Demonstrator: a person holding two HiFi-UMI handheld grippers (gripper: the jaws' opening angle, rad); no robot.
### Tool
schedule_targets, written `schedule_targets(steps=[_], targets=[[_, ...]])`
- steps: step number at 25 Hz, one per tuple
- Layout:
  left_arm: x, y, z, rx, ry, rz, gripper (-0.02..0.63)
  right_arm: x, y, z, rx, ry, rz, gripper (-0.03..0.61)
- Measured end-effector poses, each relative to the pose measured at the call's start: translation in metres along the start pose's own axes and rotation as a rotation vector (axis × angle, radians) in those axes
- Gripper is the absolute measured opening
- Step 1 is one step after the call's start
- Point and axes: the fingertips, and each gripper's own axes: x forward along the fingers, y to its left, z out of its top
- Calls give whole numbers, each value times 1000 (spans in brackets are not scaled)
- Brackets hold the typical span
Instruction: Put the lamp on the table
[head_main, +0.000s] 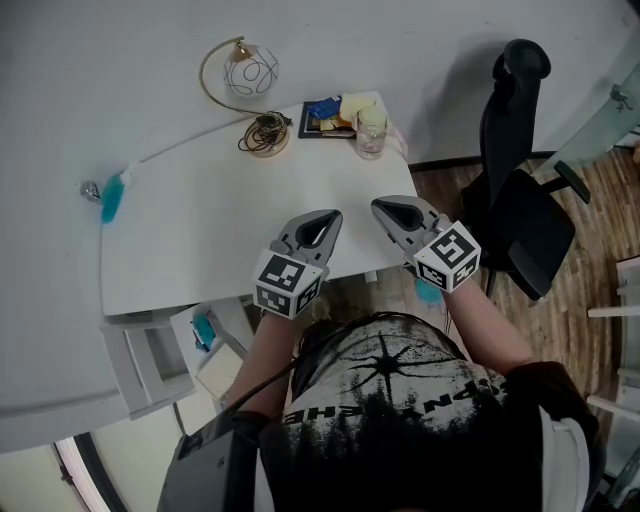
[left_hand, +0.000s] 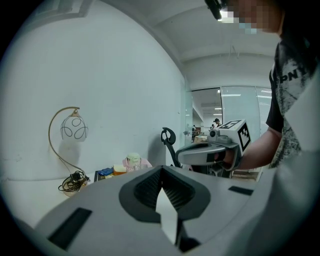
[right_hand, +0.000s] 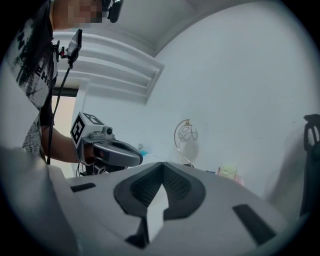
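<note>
Closed and empty, left gripper (head_main: 322, 222) and right gripper (head_main: 388, 210) hang near; the far lamp (head_main: 250, 72) looks light, fragile-globed, best gripped at its stem.

Gold arched lamp (head_main: 250, 72), upper left: base partly under coiled black cord (head_main: 262, 130). Black office chair (right_hand: 312, 150): cut by right edge.
</note>
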Motion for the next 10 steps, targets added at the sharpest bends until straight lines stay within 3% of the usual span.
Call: schedule_targets(steps=[10], targets=[[2, -8, -7, 7, 20, 12, 15, -10, 3, -7, 6, 4, -4, 18]])
